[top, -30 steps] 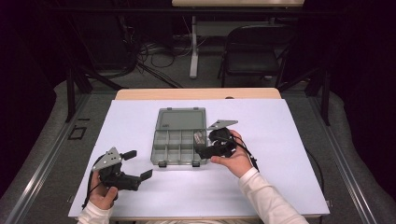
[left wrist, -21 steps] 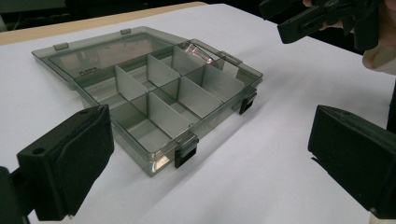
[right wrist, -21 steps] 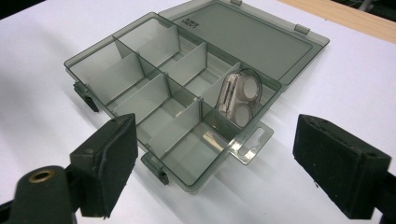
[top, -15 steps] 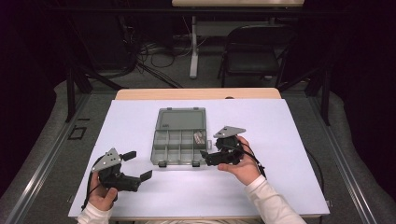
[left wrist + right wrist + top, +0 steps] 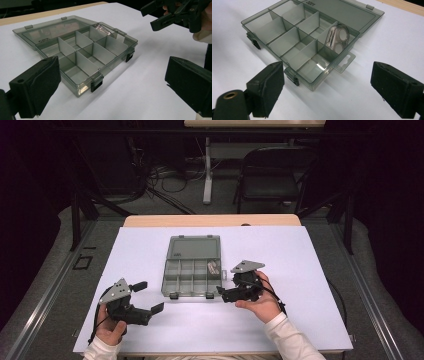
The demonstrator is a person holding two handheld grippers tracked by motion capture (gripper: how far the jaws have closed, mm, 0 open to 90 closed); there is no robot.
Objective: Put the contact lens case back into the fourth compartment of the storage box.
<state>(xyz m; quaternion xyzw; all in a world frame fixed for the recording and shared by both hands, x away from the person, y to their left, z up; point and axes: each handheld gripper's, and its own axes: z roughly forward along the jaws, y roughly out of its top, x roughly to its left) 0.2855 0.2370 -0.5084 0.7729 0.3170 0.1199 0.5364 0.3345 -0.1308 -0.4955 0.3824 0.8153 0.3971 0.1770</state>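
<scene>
The left tongs (image 5: 151, 296) sit low on the left of the white bench (image 5: 310, 270), with their two black pads wide apart and nothing between them. They rest well away from the box (image 5: 192, 266). The grey see-through box lies in the middle of the bench with its lid flat open at the back. A small clear packet (image 5: 338, 37) with two round shiny bits stands in the back corner slot on the right side. The right tongs (image 5: 220, 293) sit just beside the front right corner of the box, also apart and empty. I think the step now is pulling away from the box after the packet went in, or getting ready to shut the lid. To do it well, the right tongs should move slowly and not bump the front corner, so the box does not slide. The left tongs could come closer to steady it. From above, the packet is just a tiny pale spot. The right gripper view shows its two round parts and the little hang tab (image 5: 344, 62) on the box side. The left gripper view shows the two black clips (image 5: 97, 84) on the front.
</scene>
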